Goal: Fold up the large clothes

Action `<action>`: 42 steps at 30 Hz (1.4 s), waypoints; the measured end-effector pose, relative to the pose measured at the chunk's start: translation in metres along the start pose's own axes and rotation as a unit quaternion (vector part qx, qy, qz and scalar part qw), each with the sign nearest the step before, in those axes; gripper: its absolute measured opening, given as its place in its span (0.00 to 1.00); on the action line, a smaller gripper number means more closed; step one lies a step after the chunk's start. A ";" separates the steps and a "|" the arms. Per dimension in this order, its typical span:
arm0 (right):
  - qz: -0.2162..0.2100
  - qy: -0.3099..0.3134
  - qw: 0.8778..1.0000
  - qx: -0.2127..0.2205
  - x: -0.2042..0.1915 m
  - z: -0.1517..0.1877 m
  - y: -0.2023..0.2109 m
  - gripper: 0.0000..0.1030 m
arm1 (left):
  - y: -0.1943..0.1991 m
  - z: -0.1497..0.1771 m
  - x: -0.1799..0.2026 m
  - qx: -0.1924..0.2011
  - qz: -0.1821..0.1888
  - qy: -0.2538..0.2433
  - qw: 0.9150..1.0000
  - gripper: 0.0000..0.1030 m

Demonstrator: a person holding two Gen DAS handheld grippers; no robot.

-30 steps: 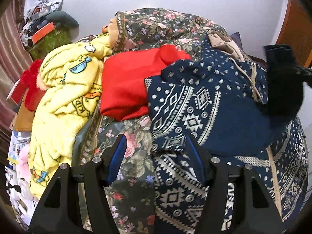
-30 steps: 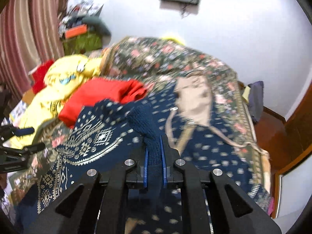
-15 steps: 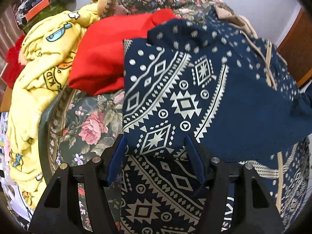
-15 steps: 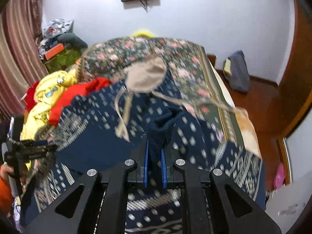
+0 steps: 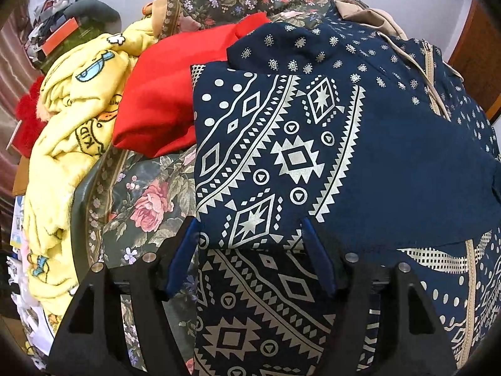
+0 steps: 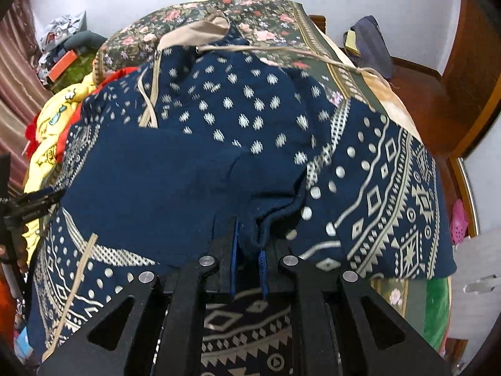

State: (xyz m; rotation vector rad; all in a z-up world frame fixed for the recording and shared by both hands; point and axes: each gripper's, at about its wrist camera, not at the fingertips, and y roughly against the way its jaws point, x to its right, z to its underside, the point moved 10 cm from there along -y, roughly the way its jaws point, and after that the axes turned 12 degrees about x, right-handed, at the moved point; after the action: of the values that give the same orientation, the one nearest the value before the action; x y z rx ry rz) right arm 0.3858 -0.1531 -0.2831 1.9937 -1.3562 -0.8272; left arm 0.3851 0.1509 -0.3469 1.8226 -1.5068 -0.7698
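A large navy hoodie [image 5: 360,144] with a cream geometric print and a beige hood lies spread on the floral bed. Its left sleeve is folded across the chest. My left gripper [image 5: 250,235] is open, its blue pads straddling the folded sleeve's lower edge without holding it. In the right wrist view the hoodie [image 6: 219,119] fills the frame. My right gripper [image 6: 249,250] is shut on the ribbed navy cuff [image 6: 275,216] of the right sleeve, low over the garment's middle. The left gripper [image 6: 28,203] shows at the left edge there.
A red garment [image 5: 162,94] and a yellow cartoon blanket [image 5: 69,131] lie piled on the bed's left side. The floral bedspread [image 5: 147,194] shows beside the hoodie. A wooden door and frame [image 6: 463,72] stand to the right, with a dark bag [image 6: 369,44] on the floor.
My right gripper has carried the sleeve cuff down and inward over the hoodie's middle. My left gripper has shifted slightly back from the folded left sleeve and stays open.
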 end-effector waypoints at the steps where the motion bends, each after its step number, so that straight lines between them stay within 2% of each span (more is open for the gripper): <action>1: 0.007 0.001 1.000 -0.004 0.001 0.002 0.001 0.14 | 0.001 0.000 0.001 -0.002 0.000 0.000 1.000 0.65; 4: 0.026 0.003 1.000 -0.016 0.008 0.005 0.005 0.28 | 0.007 -0.001 0.004 -0.003 0.005 -0.001 1.000 0.65; 6: 0.034 0.003 0.999 -0.025 0.012 0.007 0.010 0.42 | 0.014 -0.004 0.007 0.002 0.011 -0.003 1.000 0.65; 8: 0.030 0.000 0.999 -0.021 0.013 0.004 0.019 0.46 | 0.023 -0.010 0.012 0.012 0.015 -0.007 1.000 0.65; 15: 0.020 -0.032 0.999 0.026 0.030 -0.018 0.059 0.51 | 0.066 -0.053 0.043 0.070 0.046 -0.018 0.996 0.65; 20: 0.002 -0.112 0.991 0.076 0.073 -0.037 0.092 0.61 | 0.094 -0.083 0.082 0.111 0.079 -0.033 0.990 0.65; 24: 0.027 -0.158 0.983 0.086 0.105 -0.036 0.098 0.61 | 0.104 -0.098 0.123 0.125 0.110 -0.048 0.985 0.65; 28: 0.062 -0.201 0.975 0.067 0.149 -0.011 0.090 0.61 | 0.098 -0.095 0.157 0.118 0.130 -0.067 0.982 0.65; 34: 0.065 -0.295 0.953 0.017 0.192 0.039 0.065 0.61 | 0.075 -0.071 0.192 0.082 0.144 -0.092 0.982 0.65; 38: 0.061 -0.323 0.944 -0.002 0.201 0.059 0.049 0.61 | 0.060 -0.055 0.201 0.061 0.138 -0.112 0.982 0.65; 42: 0.047 -0.345 0.938 0.005 0.202 0.057 0.034 0.63 | 0.054 -0.048 0.202 0.052 0.139 -0.112 0.983 0.65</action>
State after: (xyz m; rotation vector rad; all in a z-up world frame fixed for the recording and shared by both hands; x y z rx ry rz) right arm 0.3807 -0.3610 -0.3275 1.6812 -1.8066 -1.5656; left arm 0.4242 -0.0496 -0.2826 1.5893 -1.9305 -0.7906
